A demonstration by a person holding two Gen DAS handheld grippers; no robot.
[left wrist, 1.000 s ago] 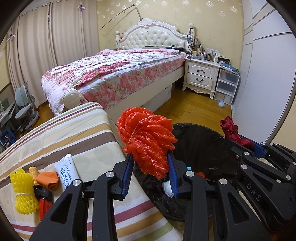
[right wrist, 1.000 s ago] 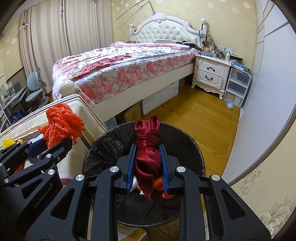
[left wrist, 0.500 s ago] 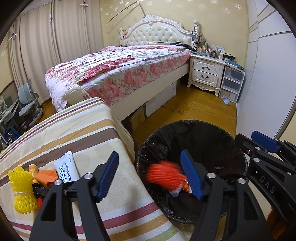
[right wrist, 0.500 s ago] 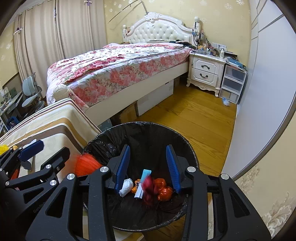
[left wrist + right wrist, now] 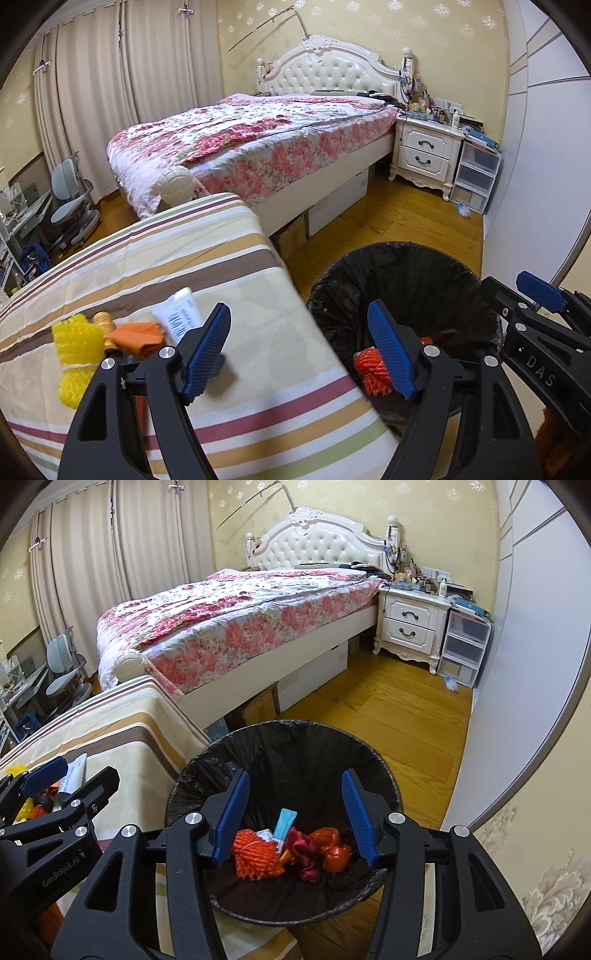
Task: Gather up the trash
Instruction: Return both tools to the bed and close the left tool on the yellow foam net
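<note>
In the left wrist view, a yellow foam fruit net (image 5: pixel 75 356) is lying at about 8 o'clock on the striped cream, brown and maroon bedspread (image 5: pixel 236 373), touching a small amber bottle (image 5: pixel 105 326) and a crumpled orange wrapper (image 5: pixel 136 338) just to its right. A white squeeze tube with blue print (image 5: pixel 177 314) is lying just beside the wrapper, towards 9 o'clock of the frame centre. The black left gripper with blue ribbed pads (image 5: pixel 299 349) is hanging with its jaws spread wide and nothing between them, one finger over the bedspread, the other over the bin. At about 4 o'clock, the round bin lined with a black plastic bag (image 5: pixel 402 258) is standing on the wooden floor (image 5: pixel 406 221) against the bedspread's edge, and an orange-red mesh net (image 5: pixel 371 371) is lying inside it, partly hidden behind the blue pad.

In the right wrist view, the left gripper is showing at 8 o'clock above the striped bedspread. The black right gripper with blue ribbed pads (image 5: pixel 295 814) is hovering over the bin at 6 o'clock, jaws wide apart and holding nothing. Between its fingers, on the bin's floor, the orange-red mesh net is sitting at the left, touching a pale blue face mask (image 5: pixel 285 822), then a dark red satin cloth (image 5: pixel 304 854), then shiny orange-red wrappers (image 5: pixel 332 847) at the right.
</note>
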